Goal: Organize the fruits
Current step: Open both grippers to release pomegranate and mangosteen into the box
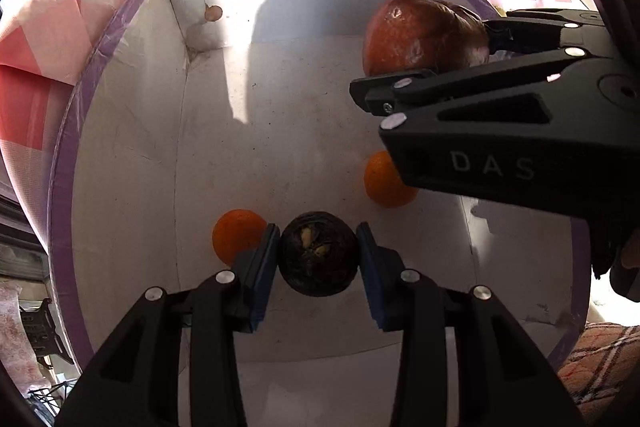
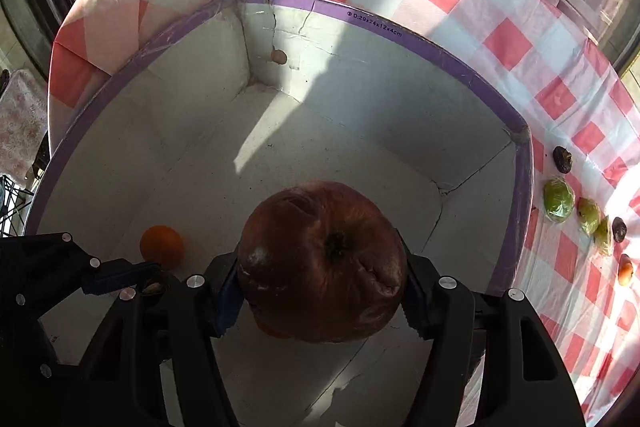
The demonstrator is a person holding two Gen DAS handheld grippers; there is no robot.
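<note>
Between the blue pads of the left gripper (image 1: 318, 255) a small dark fruit (image 1: 318, 253) is pinched over the white box (image 1: 280, 155), near two oranges (image 1: 236, 233); a large brown fruit (image 2: 322, 261) is clamped by the right gripper (image 2: 322, 283), apparently for placing inside

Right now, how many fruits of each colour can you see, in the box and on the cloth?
Orange: 2, both in the box: one, another.
Red-brown: 1, the big fruit in the right gripper.
Dark: 3: one in the left gripper, two on the cloth.
Green: 3 on the cloth.
Orange-brown: 1 on the cloth.
Total: 10
</note>
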